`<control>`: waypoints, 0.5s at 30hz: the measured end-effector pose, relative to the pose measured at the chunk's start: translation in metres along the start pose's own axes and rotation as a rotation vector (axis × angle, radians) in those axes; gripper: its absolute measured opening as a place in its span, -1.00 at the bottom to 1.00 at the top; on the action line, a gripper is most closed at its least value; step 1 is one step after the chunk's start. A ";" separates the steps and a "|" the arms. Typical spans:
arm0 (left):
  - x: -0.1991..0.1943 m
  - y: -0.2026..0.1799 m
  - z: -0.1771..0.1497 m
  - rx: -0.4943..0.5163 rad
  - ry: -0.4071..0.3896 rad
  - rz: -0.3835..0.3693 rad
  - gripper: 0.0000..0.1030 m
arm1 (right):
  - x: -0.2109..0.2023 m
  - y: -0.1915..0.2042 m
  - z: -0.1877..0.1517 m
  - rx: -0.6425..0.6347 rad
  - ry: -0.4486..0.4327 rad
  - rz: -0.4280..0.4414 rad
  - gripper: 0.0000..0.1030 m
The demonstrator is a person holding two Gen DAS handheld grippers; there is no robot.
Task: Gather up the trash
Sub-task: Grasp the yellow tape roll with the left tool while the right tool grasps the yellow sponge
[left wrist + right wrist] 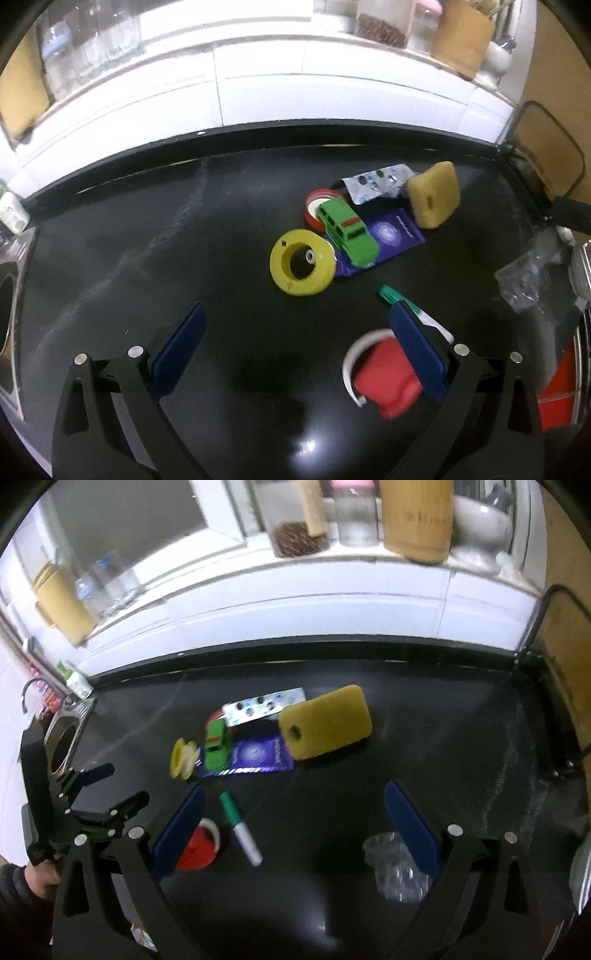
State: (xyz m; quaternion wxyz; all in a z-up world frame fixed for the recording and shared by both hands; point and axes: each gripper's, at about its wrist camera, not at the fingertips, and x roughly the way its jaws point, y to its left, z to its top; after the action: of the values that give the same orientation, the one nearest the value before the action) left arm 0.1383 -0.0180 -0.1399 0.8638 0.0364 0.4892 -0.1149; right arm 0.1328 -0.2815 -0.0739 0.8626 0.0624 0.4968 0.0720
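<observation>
1. Left wrist view: the left gripper (295, 354) hangs over the dark surface (147, 258) with its blue fingers spread wide and nothing between them. A red-and-white cup (380, 376) lies on its side at the near right, partly behind the right finger. Further off sit a yellow ring (301, 262), a green toy car (349, 230) on a purple wrapper (397, 234), a blister pack (380, 181), a yellow sponge (434, 194) and a green-capped marker (395, 297). A crumpled clear plastic piece (524, 284) lies at the far right.

2. Right wrist view: the right gripper (295, 830) is also spread wide and holds nothing. The clear plastic piece (395, 867) lies near, partly behind its right finger. The marker (240, 829) lies just right of its left finger, and the cup (197, 849) shows partly behind that finger. The left gripper (99, 786) shows at the left edge, by a sink (61, 746).
</observation>
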 end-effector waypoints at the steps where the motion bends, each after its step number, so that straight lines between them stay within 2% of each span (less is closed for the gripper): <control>1: 0.007 0.001 0.002 0.003 0.006 -0.007 0.87 | 0.011 -0.005 0.006 0.007 0.009 -0.005 0.82; 9: 0.063 0.005 0.019 0.036 0.052 -0.062 0.87 | 0.112 -0.030 0.040 -0.062 0.147 -0.057 0.82; 15: 0.088 0.008 0.025 0.047 0.084 -0.104 0.87 | 0.158 -0.034 0.051 -0.113 0.226 -0.068 0.82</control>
State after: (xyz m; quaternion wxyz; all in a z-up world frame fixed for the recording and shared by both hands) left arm 0.2048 -0.0288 -0.2027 0.8343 0.0360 0.5234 -0.1694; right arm 0.2576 -0.2872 -0.1883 0.8054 -0.0118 0.5876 0.0771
